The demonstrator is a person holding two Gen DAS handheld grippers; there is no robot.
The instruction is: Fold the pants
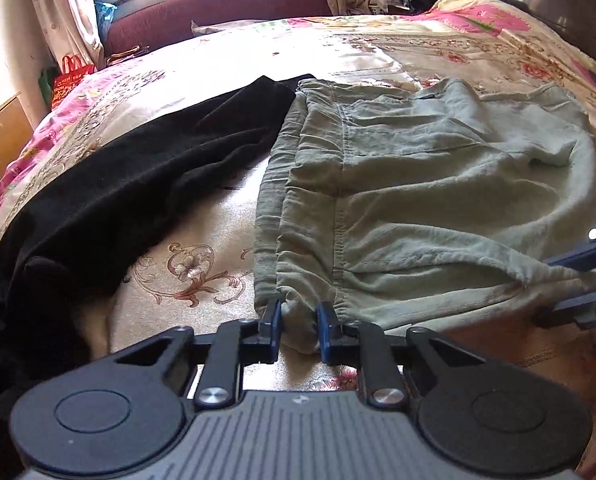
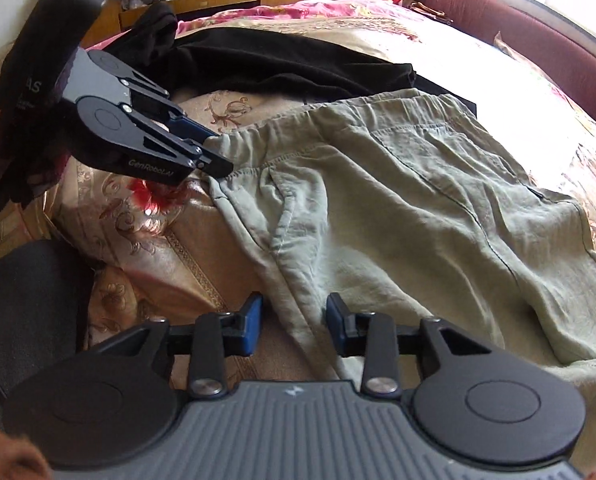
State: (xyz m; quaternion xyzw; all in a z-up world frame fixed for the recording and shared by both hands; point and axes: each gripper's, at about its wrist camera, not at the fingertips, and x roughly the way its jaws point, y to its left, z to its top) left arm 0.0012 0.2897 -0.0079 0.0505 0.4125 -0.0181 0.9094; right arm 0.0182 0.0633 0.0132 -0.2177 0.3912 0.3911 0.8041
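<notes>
The green pants (image 1: 438,184) lie spread out on the bed (image 1: 225,56), over a shiny bedspread with flowers on it. Their stretchy waistband runs down the left side of the left wrist view. The legs go off to the right.

The left gripper (image 1: 298,330) is at the near corner of the waistband. A bunched bit of green cloth sits between its two blue fingers (image 1: 271,320), and they pinch it. The right wrist view shows the same grip from the side, with the fingertips closed on the waistband edge (image 2: 221,152).

The right gripper (image 2: 293,322) is at the near edge of the pants, lower down on the cloth. A fold of green cloth lies between its blue fingers (image 2: 251,320). The fingers stand a little apart from the cloth on both sides, so they are not squeezing it.

A black garment (image 1: 137,184) lies on the bed just beside the pants, on the waistband side. Its far corner touches the top of the waistband. A dark red headboard (image 1: 217,8) stands behind the bed.
</notes>
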